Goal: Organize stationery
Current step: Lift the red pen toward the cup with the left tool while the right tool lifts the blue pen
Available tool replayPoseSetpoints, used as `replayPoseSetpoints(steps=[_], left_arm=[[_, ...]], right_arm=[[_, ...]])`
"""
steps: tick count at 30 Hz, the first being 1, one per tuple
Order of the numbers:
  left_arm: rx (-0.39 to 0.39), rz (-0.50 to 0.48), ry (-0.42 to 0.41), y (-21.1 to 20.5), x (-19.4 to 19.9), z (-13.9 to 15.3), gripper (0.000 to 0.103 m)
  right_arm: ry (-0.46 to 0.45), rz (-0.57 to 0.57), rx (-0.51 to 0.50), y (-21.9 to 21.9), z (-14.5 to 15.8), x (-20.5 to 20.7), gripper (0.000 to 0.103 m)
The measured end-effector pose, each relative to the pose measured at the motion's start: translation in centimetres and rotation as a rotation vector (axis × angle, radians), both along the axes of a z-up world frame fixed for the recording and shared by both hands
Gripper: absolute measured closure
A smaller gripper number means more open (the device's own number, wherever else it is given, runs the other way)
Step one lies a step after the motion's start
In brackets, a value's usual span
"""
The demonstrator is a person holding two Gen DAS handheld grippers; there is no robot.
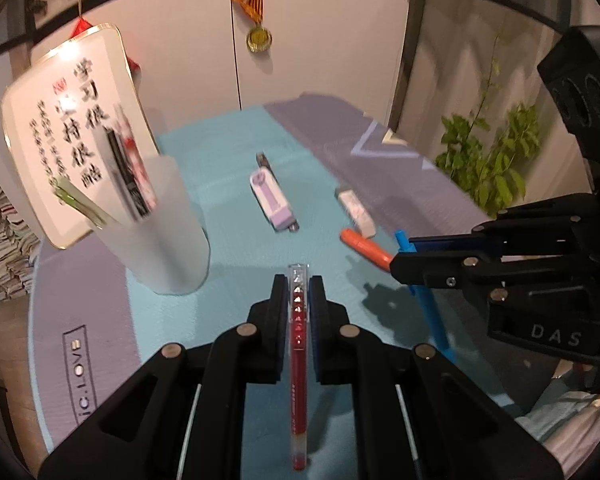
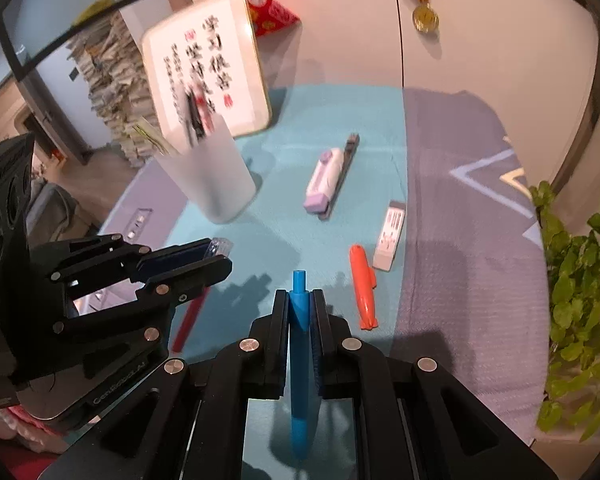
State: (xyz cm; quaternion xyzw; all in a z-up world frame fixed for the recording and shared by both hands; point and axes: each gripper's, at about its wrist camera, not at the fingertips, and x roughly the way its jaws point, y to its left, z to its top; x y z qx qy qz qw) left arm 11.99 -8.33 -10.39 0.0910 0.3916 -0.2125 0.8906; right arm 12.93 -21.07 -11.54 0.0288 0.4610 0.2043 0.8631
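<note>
The left tool (image 1: 298, 296) clamps a slim red pen (image 1: 298, 380) with a clear faceted cap, long axis toward twelve o'clock; the right tool (image 2: 300, 308) pinches a smooth blue plastic pen (image 2: 299, 360), tip toward twelve; both hang above the teal woven mat (image 1: 236, 240); a frosted cylindrical cup (image 1: 164, 224) stands at ten o'clock.

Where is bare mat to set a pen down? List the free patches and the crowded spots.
Free: the teal mat between the frosted cup and the orange marker; also the purple mat between the eraser and the plant. Crowded: around the purple stapler, eraser and marker.
</note>
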Motion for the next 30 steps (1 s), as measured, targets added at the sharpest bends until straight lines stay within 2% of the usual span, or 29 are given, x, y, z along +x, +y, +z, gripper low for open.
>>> replayPoseSetpoints(steps=[13, 24, 30], left_arm=[[-0.102, 0.057, -0.131, 3.1, -2.1, 6.2, 0.095], [-0.144, 0.146, -0.278, 5.2, 0.0, 13.0, 0.095], [-0.139, 0.199, -0.338, 6.6, 1.0, 15.1, 0.095]], right_arm=[[-0.138, -0.007, 0.035, 0.1, 4.8, -2.6, 0.092], [-0.172, -0.024, 0.047, -0.2, 6.0, -3.1, 0.092], [-0.175, -0.035, 0.049, -0.5, 6.2, -3.2, 0.092]])
